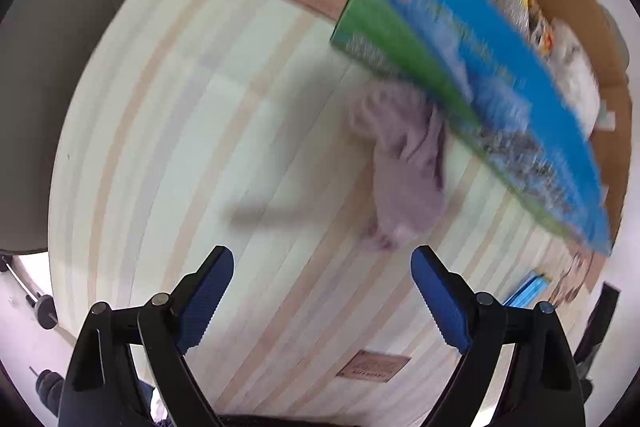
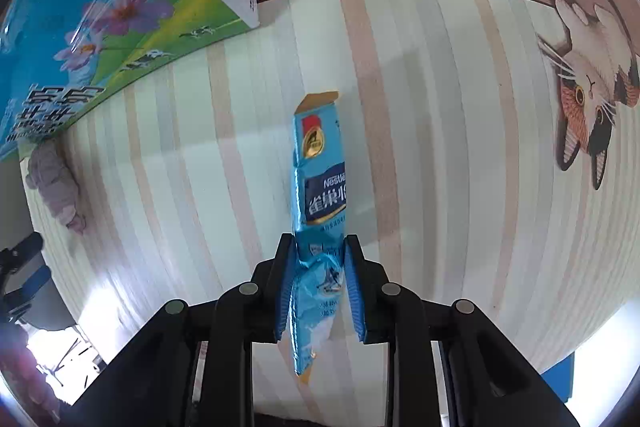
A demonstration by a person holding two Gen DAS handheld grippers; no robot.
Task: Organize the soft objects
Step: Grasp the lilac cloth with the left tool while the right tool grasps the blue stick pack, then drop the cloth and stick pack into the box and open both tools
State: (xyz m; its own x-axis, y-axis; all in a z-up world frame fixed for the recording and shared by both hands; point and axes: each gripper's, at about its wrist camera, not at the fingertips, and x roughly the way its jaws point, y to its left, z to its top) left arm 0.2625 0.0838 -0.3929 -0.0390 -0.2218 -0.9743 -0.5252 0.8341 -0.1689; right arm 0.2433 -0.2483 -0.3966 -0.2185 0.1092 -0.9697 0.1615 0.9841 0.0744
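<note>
My right gripper is clamped on a blue Nestlé packet; my left gripper gapes empty near the lilac cloth beside the cardboard box.

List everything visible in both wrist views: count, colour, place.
Snack packet: 1, light blue, clamped in right jaws above the mat.
Cardboard box: 1, blue and green print, on the mat's far side, soft items inside.
Plush toy: 1, pale purple, on the mat against the box.
Mat: 1, cream with pink stripes, cat print at one corner.
Left gripper: 1, black with blue pads, open, empty.
Right gripper: 1, black with blue pads, shut on packet.
</note>
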